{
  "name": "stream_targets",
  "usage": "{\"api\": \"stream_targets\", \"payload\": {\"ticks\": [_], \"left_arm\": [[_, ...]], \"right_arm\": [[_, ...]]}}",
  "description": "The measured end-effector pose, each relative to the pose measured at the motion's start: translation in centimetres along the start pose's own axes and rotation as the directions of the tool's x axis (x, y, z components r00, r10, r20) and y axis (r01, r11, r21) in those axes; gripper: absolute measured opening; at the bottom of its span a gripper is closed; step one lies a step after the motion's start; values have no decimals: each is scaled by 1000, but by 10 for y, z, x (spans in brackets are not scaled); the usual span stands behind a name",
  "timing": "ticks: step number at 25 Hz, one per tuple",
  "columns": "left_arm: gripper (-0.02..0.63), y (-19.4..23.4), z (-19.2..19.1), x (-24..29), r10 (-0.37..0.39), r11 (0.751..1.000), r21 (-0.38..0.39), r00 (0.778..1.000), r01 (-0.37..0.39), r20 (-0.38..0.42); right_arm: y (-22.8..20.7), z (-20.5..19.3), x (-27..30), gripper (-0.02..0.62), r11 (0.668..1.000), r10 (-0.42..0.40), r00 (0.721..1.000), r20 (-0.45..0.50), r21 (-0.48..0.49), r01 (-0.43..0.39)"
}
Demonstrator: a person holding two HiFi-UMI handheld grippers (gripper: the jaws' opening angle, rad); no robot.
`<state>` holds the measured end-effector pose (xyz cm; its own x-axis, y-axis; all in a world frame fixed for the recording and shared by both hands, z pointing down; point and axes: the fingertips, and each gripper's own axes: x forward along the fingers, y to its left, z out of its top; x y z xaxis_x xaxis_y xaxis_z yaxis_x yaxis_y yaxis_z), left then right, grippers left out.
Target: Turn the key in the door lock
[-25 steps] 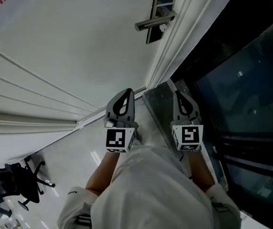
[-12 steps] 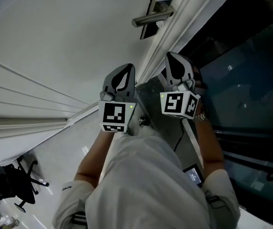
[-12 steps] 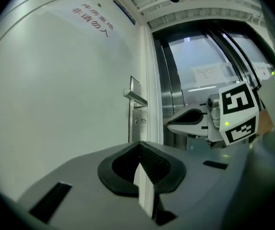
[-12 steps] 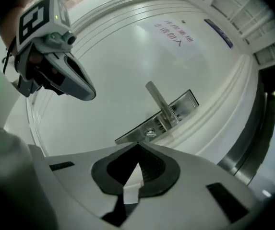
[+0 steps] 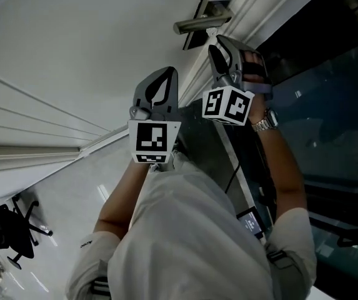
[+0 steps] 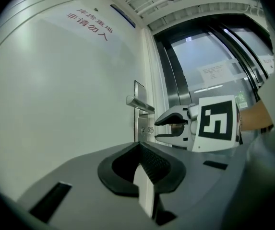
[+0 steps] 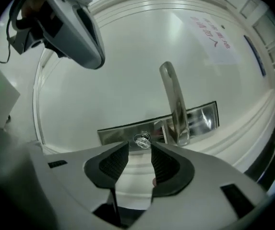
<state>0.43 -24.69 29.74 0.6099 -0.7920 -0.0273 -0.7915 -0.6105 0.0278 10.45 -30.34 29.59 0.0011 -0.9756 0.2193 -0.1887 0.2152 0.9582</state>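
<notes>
The white door (image 5: 91,49) carries a silver lever handle (image 5: 200,24) on a metal lock plate (image 7: 127,128). A small silver key (image 7: 142,140) sticks out of the plate beside the handle's base. My right gripper (image 7: 139,148) is open; its jaws have just been opening, and the key sits just beyond the tips with nothing between the pads. In the head view the right gripper (image 5: 217,45) is up under the handle. My left gripper (image 5: 165,74) is shut on nothing, lower and to the left, away from the lock. From the left gripper view, the right gripper (image 6: 157,130) faces the key (image 6: 147,129).
A white moulded door frame (image 5: 244,8) runs beside the lock, with dark glass panels (image 5: 328,105) to its right. Red printed characters (image 6: 89,25) mark the door high up. An office chair (image 5: 7,230) stands on the pale floor at lower left.
Both grippers have moved up the picture toward the handle, the right one farther. The right gripper has rolled, turning its marker cube, and its jaws have parted.
</notes>
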Motion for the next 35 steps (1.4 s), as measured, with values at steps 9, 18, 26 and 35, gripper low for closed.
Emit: {"api": "stream_targets", "payload": {"ticks": [9, 18, 26, 35], "left_arm": [[9, 3, -13, 13, 8, 1000, -15, 999, -9, -37], [9, 1, -16, 18, 13, 1000, -19, 999, -14, -42], [9, -1, -19, 16, 19, 999, -31, 999, -20, -47], [9, -6, -20, 17, 20, 999, -31, 998, -22, -52]], "right_arm": [[-8, -3, 29, 121, 995, -71, 997, 6, -74, 71], [-10, 1, 37, 114, 997, -74, 997, 24, -19, 75], [-13, -3, 38, 14, 996, -86, 996, 11, 32, 85], [-15, -2, 40, 14, 980, -66, 998, 21, 188, 61]]}}
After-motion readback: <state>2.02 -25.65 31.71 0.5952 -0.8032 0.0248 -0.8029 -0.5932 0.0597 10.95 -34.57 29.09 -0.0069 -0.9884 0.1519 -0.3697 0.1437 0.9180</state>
